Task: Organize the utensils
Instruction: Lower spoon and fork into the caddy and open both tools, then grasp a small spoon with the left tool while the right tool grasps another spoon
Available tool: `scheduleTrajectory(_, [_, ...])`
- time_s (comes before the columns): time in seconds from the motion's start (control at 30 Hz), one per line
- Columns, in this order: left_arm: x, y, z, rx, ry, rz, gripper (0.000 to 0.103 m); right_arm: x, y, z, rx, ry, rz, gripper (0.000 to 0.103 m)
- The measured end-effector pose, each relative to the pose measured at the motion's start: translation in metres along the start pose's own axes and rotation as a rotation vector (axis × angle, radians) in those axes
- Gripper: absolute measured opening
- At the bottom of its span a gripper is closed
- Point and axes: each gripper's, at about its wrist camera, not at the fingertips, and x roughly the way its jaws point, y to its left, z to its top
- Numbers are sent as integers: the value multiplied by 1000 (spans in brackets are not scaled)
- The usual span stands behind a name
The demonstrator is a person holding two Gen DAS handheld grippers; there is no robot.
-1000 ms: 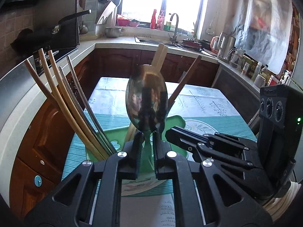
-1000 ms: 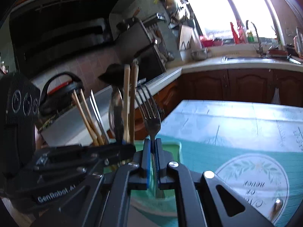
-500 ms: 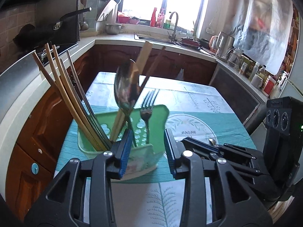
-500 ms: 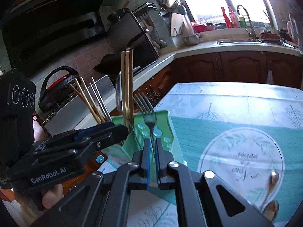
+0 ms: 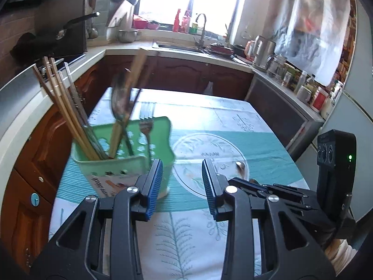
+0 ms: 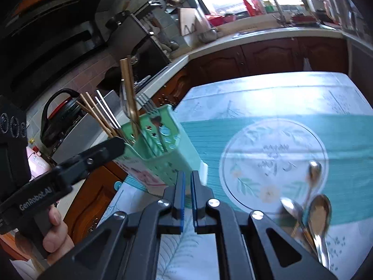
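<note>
A green perforated utensil holder (image 5: 130, 163) stands on the table at the left, also in the right wrist view (image 6: 163, 154). It holds chopsticks (image 5: 67, 112), a large spoon (image 5: 120, 103), a wooden utensil and a fork (image 5: 145, 127). My left gripper (image 5: 181, 184) is open and empty, just in front of the holder's right side. My right gripper (image 6: 188, 193) is nearly closed with nothing between its pads, near the holder's base. Three loose spoons (image 6: 314, 212) lie on the tablecloth at the right.
The table (image 5: 209, 116) carries a teal and white cloth with a round print (image 6: 275, 163). Kitchen counters with a sink (image 5: 177, 46), kettle (image 5: 261, 49) and jars surround it. Brown cabinets (image 5: 30, 158) stand close at the left.
The left gripper let go of the large spoon into the holder, opened wide and drew back. The right gripper released the fork into the holder and also pulled back.
</note>
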Motion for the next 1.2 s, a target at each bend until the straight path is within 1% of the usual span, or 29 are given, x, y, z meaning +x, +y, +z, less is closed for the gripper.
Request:
scheduleTrajectory(0.3, [20, -38, -15, 36, 76, -66, 32, -30, -31, -8, 38, 14, -62, 5])
scheduleTrajectory(0.47, [43, -61, -27, 48, 131, -104, 32, -59, -59, -5, 81, 1, -120, 5])
scheduleTrajectory(0.53, [55, -69, -32, 50, 158, -122, 32, -73, -73, -4, 104, -14, -145, 9])
scheduleTrajectory(0.6, [67, -74, -36, 51, 183, -132, 32, -84, -84, -2, 116, -24, -168, 15])
scheduleTrajectory(0.7, [85, -83, -45, 53, 228, -160, 32, -91, -98, -1, 105, -8, -201, 16])
scheduleTrajectory(0.83, [113, -94, -55, 39, 300, -207, 32, -90, -115, -3, 100, 43, -237, 16])
scheduleTrajectory(0.9, [127, -97, -60, 15, 338, -232, 32, -87, -125, -7, 109, 76, -236, 16])
scheduleTrajectory(1.03, [156, -94, -65, -73, 415, -304, 32, -73, -146, -15, 159, 135, -210, 16])
scheduleTrajectory(1.2, [186, -94, -65, -152, 450, -335, 32, -50, -165, -22, 204, 197, -169, 16])
